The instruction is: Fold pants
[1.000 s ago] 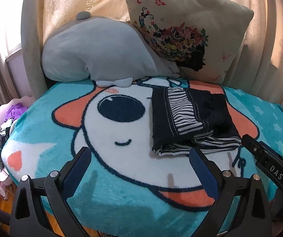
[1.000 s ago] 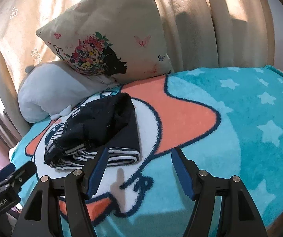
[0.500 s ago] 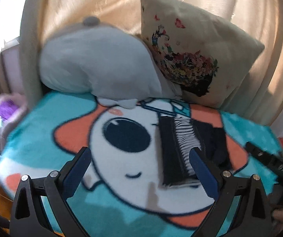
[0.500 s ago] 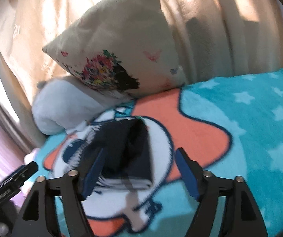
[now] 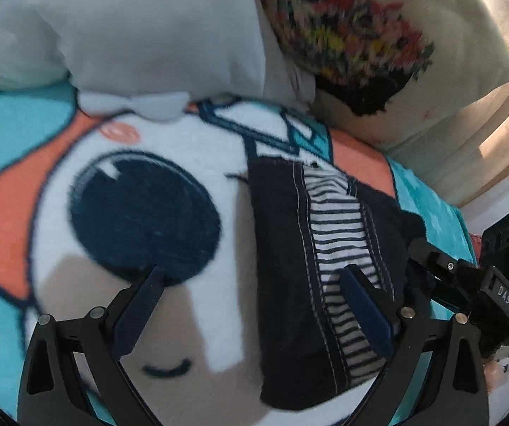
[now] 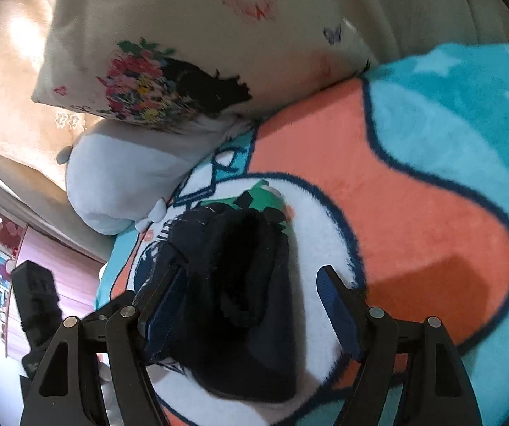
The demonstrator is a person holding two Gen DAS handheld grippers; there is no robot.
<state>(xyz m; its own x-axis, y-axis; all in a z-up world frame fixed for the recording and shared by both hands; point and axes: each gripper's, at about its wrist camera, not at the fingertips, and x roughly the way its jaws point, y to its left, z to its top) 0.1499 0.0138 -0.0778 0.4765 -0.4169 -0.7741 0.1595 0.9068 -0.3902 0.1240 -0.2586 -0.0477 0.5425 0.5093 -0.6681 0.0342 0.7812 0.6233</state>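
The folded dark navy pants [image 5: 282, 248] with a black-and-white striped band [image 5: 339, 234] lie on the cartoon blanket [image 5: 16, 149]. My left gripper [image 5: 252, 269] hovers open just above them. Its right finger [image 5: 364, 305] is over the striped band and its left finger [image 5: 140, 305] over the blanket's dark eye print. In the right wrist view the pants [image 6: 240, 284] show as a thick dark bundle. My right gripper [image 6: 252, 271] stands open astride it; its left finger [image 6: 164, 312] is close against the bundle's edge, and its right finger [image 6: 339, 316] stands off over white blanket.
A grey plush pillow [image 5: 130, 28] and a floral cushion [image 5: 360, 35] lean against beige curtains [image 6: 9, 71] right behind the pants. Teal and orange blanket [image 6: 431, 195] stretches to the right. Pink furniture and wall pictures [image 6: 2, 241] sit beyond the bed's left edge.
Both grippers have moved in toward the pants and tipped downward. The pants now fill the space between each pair of fingers. The pants have kept their fold.
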